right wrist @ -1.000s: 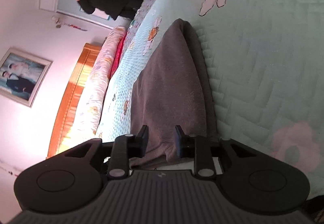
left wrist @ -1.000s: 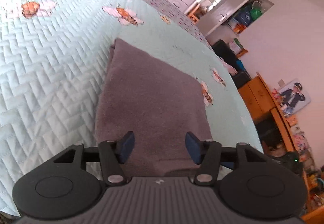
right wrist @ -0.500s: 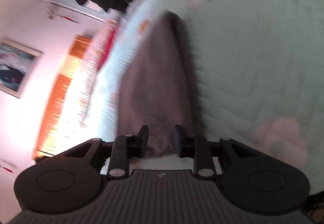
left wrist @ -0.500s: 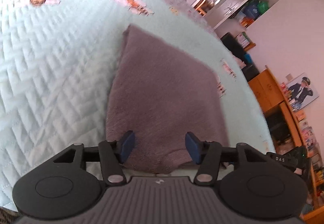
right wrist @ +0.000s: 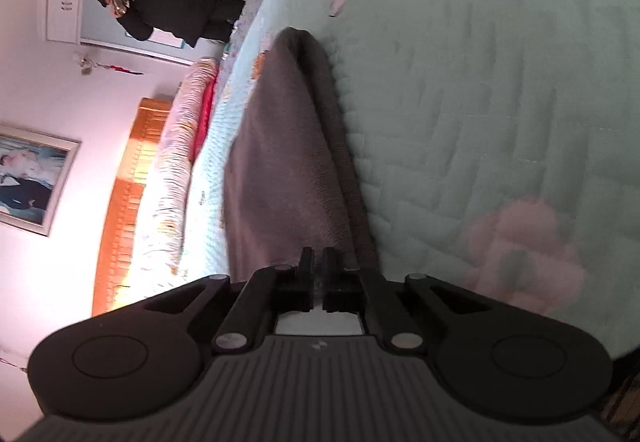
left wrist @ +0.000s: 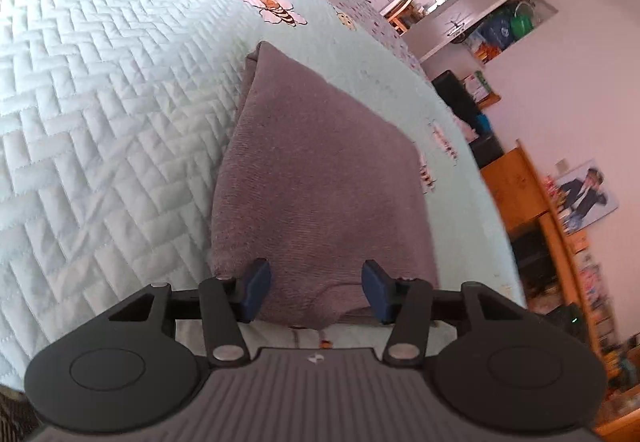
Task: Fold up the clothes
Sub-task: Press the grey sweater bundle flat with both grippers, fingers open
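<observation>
A folded grey garment (left wrist: 320, 182) lies on the pale green quilted bed (left wrist: 100, 122). In the left wrist view my left gripper (left wrist: 316, 284) hovers open over the garment's near edge, its blue pads (left wrist: 256, 288) spread wide with cloth showing between them. In the right wrist view the same garment (right wrist: 280, 162) runs away from me as a long folded wedge. My right gripper (right wrist: 319, 262) is shut at its near end, the black fingers (right wrist: 306, 266) pinched together on the cloth's edge. The bedspread (right wrist: 500, 82) lies to the right of it.
A person in dark clothes (right wrist: 172, 2) stands beyond the far side of the bed. A wooden headboard (right wrist: 124, 202) and a rolled flowered quilt (right wrist: 180, 162) line one side. A wooden cabinet (left wrist: 516, 182) and cluttered white shelves (left wrist: 440, 2) stand past the other edge.
My right gripper has closed from partly open onto the garment's near end. The left gripper stayed open and shifted slightly over the cloth's near edge.
</observation>
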Demonstrator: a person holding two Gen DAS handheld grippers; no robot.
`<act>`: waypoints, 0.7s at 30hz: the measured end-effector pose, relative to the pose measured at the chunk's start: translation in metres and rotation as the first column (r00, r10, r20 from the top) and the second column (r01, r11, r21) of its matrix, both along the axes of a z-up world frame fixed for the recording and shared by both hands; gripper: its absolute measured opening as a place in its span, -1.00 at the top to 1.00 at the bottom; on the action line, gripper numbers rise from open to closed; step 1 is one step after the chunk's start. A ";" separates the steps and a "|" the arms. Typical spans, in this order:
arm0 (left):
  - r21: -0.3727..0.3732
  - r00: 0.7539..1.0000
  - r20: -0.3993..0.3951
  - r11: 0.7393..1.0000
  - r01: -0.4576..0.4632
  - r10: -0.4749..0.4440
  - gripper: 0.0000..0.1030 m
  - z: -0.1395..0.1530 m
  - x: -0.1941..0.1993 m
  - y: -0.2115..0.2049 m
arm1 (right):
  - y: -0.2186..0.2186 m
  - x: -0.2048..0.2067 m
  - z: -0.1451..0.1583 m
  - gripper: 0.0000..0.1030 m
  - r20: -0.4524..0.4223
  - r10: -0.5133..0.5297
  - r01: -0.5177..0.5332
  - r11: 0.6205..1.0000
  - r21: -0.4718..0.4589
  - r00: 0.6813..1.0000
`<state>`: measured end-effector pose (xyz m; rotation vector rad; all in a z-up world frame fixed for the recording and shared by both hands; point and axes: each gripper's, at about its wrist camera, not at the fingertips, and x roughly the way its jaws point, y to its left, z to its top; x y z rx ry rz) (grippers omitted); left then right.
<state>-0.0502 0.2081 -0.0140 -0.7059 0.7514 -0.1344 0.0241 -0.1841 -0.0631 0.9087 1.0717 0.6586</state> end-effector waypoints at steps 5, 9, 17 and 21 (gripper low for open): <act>-0.057 0.999 0.037 0.998 0.012 -0.010 -0.08 0.016 0.008 -0.002 | 0.007 0.005 0.019 0.61 0.037 -0.008 0.006 0.998 0.056 0.999; -0.061 0.998 0.060 0.998 0.012 -0.008 -0.13 0.019 0.044 -0.017 | 0.020 0.017 0.019 0.61 0.012 -0.015 0.013 0.995 0.102 1.000; -0.016 0.996 -0.085 1.000 0.000 -0.002 0.40 -0.025 0.071 -0.030 | 0.029 0.013 -0.013 1.00 -0.043 0.010 -0.009 1.000 0.014 0.999; -0.068 0.999 -0.048 0.998 -0.019 0.016 0.06 -0.005 0.045 -0.015 | 0.021 0.010 0.004 0.89 0.014 0.039 -0.039 0.999 -0.006 0.999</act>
